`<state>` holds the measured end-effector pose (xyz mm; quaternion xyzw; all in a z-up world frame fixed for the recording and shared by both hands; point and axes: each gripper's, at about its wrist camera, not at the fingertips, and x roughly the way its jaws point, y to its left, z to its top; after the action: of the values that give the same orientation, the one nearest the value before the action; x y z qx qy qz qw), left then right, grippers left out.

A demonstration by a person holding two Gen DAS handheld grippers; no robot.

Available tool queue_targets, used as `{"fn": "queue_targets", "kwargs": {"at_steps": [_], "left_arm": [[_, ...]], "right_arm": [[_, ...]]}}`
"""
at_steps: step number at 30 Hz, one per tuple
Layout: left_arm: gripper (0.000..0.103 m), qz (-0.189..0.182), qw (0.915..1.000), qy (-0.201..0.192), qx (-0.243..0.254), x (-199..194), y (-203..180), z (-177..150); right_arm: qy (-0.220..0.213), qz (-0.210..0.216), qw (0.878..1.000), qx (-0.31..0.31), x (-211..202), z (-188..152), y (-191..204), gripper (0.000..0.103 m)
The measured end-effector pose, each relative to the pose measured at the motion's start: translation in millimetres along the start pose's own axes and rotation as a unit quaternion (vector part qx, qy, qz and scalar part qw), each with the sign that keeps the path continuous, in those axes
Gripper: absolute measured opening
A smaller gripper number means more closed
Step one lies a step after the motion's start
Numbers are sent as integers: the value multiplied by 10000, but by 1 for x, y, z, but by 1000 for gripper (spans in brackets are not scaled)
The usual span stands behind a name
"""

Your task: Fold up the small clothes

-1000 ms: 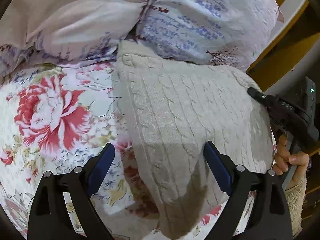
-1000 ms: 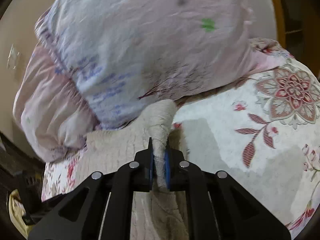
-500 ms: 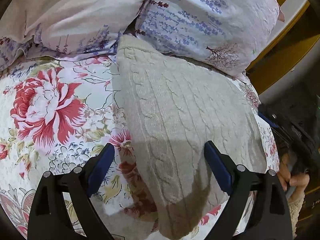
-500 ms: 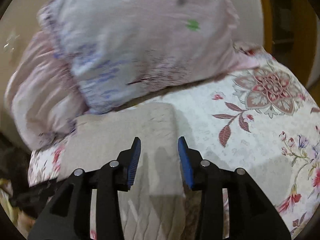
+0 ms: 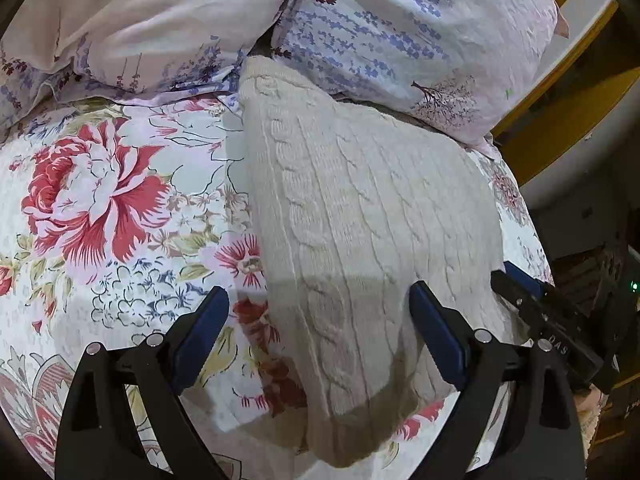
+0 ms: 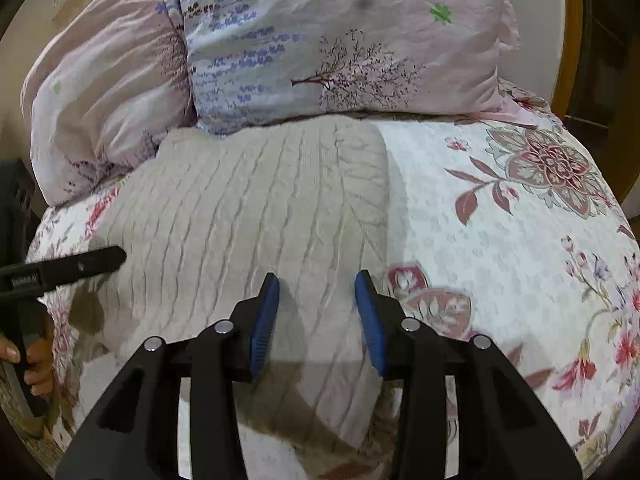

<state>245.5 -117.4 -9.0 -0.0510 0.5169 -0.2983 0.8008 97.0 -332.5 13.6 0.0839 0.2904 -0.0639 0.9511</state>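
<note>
A cream cable-knit sweater [image 5: 360, 216] lies folded flat on the floral bedspread [image 5: 100, 200], its far edge against the pillows. My left gripper [image 5: 318, 316] is open and empty, hovering over the sweater's near left edge. My right gripper [image 6: 316, 308] is open and empty, just above the sweater [image 6: 248, 224] near its right side. The right gripper's tip [image 5: 520, 292] shows at the right of the left wrist view; the left gripper's finger [image 6: 72, 268] shows at the left of the right wrist view.
Two lavender-print pillows [image 5: 400, 28] [image 6: 328, 40] lie behind the sweater. A wooden bed frame [image 5: 560, 80] runs along the right. The bedspread [image 6: 500, 240] extends to the right of the sweater. The hand on the other gripper shows at far left [image 6: 28, 360].
My right gripper let go of the sweater fold, opened and drew back; the fold now lies flat. My left gripper stayed open and shifted slightly.
</note>
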Motion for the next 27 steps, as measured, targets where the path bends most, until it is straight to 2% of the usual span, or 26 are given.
{"fn": "queue_targets", "kwargs": {"at_steps": [4,6,8,10,14,21,27], "left_arm": [[92,-137,9998,90,-66,0,1,-3],[92,-397,9988,124,-245,-2,6,0],[92,-630,9967,152,-488,-2,14,5],[92,-928,9922,231,-802,-1,26,12],[92,-1178,9861,284,-1136,3,37,21],[92,-1366,9814,361,-1300,16,41,32],[92,-1441,9828,395,-1090,24,32,40]], "right_arm": [[144,90,9995,252,-9,3,-10,57],[-10,446,9970,632,-21,11,-24,62],[-129,764,9914,1057,-27,21,-41,74],[-65,1147,9804,1603,-23,31,-64,75],[348,1622,9590,2296,4,46,-92,75],[791,1940,9490,2354,48,59,-94,75],[867,2096,9490,2189,62,60,-85,75]]}}
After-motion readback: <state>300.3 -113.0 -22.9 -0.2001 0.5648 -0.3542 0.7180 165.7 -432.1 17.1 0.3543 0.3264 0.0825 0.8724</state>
